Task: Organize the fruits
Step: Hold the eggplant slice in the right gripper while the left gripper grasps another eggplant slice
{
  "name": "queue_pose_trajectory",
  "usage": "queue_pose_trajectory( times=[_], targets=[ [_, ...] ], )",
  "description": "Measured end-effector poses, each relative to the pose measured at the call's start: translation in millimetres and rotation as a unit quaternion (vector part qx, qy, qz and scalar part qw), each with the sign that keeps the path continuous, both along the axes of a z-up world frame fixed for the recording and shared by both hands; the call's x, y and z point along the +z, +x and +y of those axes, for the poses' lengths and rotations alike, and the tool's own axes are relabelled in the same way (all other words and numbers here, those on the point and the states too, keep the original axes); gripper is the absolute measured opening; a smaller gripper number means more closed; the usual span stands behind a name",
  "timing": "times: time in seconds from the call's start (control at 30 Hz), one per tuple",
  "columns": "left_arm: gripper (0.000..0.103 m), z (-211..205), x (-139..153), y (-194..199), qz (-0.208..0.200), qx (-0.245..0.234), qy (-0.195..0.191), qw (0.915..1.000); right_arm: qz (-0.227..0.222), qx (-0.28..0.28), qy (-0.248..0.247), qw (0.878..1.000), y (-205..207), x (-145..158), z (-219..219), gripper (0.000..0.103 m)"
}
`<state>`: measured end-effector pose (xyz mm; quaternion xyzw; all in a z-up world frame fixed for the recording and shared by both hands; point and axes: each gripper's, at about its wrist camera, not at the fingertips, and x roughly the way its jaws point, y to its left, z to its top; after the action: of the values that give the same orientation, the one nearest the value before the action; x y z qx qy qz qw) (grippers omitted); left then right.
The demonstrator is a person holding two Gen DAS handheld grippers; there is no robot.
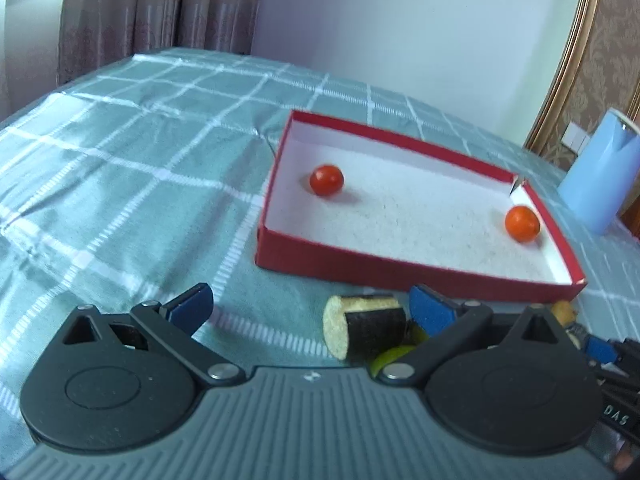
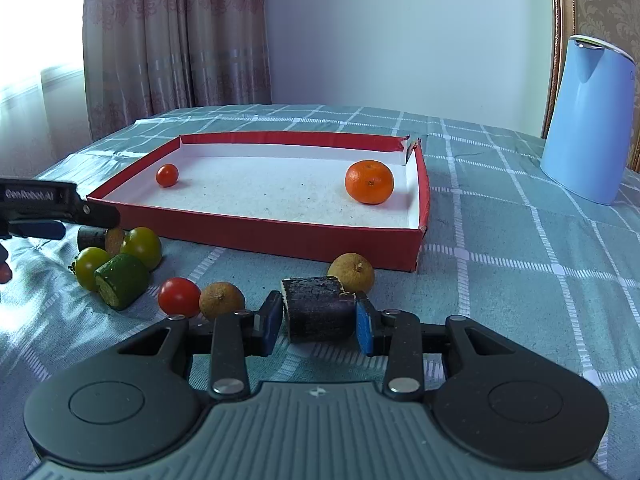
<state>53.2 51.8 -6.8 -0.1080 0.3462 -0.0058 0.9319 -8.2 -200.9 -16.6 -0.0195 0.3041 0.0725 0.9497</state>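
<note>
Closest up, the right gripper [image 2: 318,322] has its blue pads clamped on a stubby dark purple eggplant chunk [image 2: 318,308] with a rough cut face. The left gripper [image 1: 312,306] has its jaws wide apart, nothing between the pads, and a black-skinned pale-fleshed eggplant piece [image 1: 362,330] just at 3 o'clock of centre. It all sits on a wrinkly teal checked cloth [image 2: 500,264]; patterned curtains [image 2: 176,40] at 11 o'clock, a pale blue plastic jug [image 2: 588,120] at 2 o'clock. The shallow red cardboard box [image 2: 256,236] with a white inside holds a small red cherry tomato [image 2: 167,175] and a dimpled orange mandarin [image 2: 369,182], well apart.
</note>
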Motion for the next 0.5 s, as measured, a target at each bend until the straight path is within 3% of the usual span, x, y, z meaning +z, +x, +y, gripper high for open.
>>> queue_pose_trajectory(
  times=[0.23, 0.33, 0.5],
  targets=[
    [0.102, -15, -5, -2, -0.004, 0.011, 0.058, 0.9983, 0.0, 0.0, -0.001, 1.0, 0, 0, 0, 0.037],
    [0.082, -15, -2, -5, -0.004, 0.002, 0.052, 0.9986, 0.0, 0.0, -0.001, 1.0, 0, 0, 0, 0.037],
    [0.07, -16, -3, -4, -0.014, -0.013, 0.05, 0.9985, 0.0, 0.0, 0.0, 1.0, 0, 0, 0, 0.037]
  ],
)
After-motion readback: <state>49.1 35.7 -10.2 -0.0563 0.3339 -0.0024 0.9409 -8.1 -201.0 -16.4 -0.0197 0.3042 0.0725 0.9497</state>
